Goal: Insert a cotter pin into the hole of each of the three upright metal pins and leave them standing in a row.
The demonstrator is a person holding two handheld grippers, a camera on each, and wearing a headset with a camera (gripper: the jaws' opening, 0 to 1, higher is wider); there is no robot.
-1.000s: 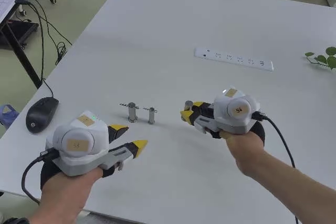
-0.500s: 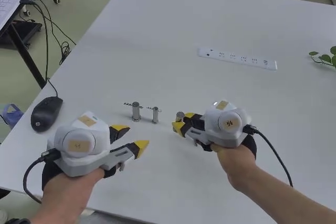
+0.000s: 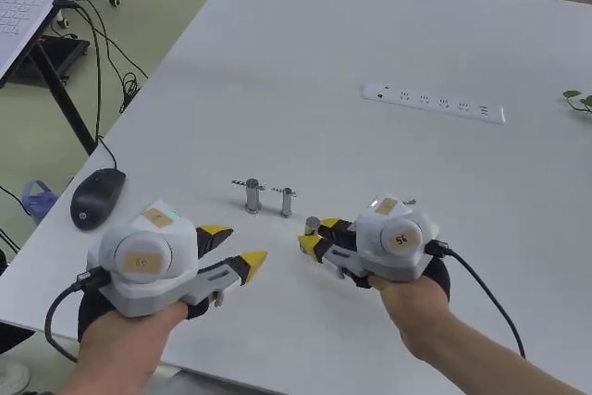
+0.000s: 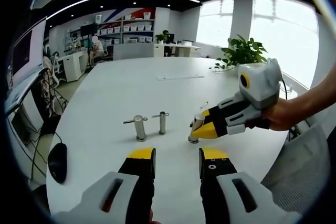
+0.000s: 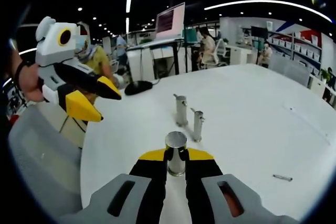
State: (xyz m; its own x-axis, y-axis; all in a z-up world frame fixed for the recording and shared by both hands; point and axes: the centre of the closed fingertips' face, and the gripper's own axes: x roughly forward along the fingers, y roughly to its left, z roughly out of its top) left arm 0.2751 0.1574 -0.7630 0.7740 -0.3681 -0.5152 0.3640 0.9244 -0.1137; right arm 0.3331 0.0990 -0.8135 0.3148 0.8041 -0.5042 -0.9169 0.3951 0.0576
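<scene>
On the table point(image 3: 370, 34), lower left, my left gripper point(image 3: 233, 244) hangs wide open, empty. Right of it my right gripper point(image 3: 314, 233) is clamped on the third pin point(image 3: 313, 225). Left pin point(image 3: 252, 195) and middle pin point(image 3: 288, 201) stand centre-frame, cotters point(image 3: 242, 183) through them. A spare cotter point(image 5: 282, 177) lies lower right in the right gripper view.

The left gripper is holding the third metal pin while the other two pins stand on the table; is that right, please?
Not quite: the right gripper's jaws are shut on the third metal pin, as the right gripper view shows; the left gripper is open and empty. The left pin and middle pin do stand on the table.
</scene>
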